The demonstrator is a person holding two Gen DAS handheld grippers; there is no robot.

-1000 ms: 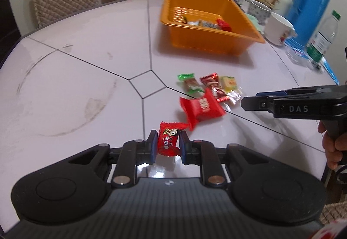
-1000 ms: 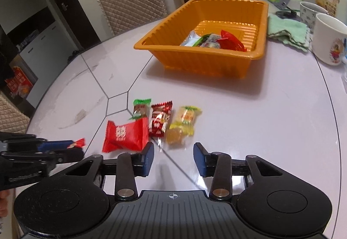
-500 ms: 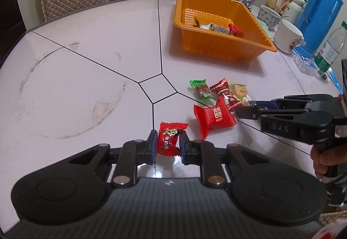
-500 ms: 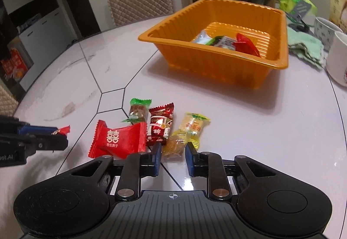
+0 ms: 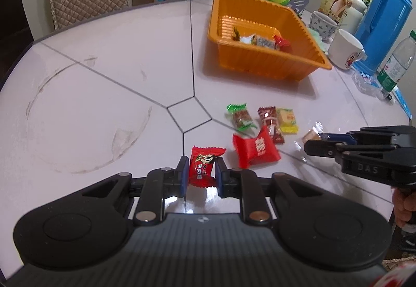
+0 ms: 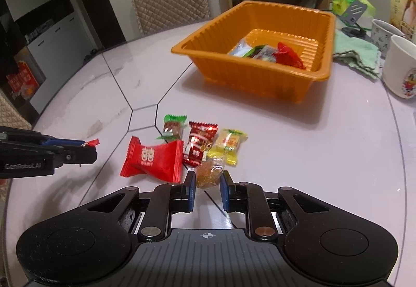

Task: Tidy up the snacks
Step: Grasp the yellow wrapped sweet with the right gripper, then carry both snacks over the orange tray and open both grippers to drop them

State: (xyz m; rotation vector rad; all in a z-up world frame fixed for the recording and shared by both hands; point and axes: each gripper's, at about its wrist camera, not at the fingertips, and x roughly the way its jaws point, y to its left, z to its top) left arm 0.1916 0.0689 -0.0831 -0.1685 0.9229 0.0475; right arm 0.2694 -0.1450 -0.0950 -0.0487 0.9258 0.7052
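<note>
Right wrist view: right gripper (image 6: 207,184), open a moment ago, now clenched on amber candy (image 6: 209,173) between fingertips. Left gripper (image 5: 200,174) grasping red candy (image 5: 203,166). Orange tray (image 6: 249,78) beyond fingers; both pieces ready for transfer.

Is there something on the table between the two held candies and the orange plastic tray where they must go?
Four wrapped candies lie on the table just ahead of both grippers; beyond them bare tabletop reaches the orange plastic tray. Its near wall rises, so each held candy must probably be lifted over.
</note>
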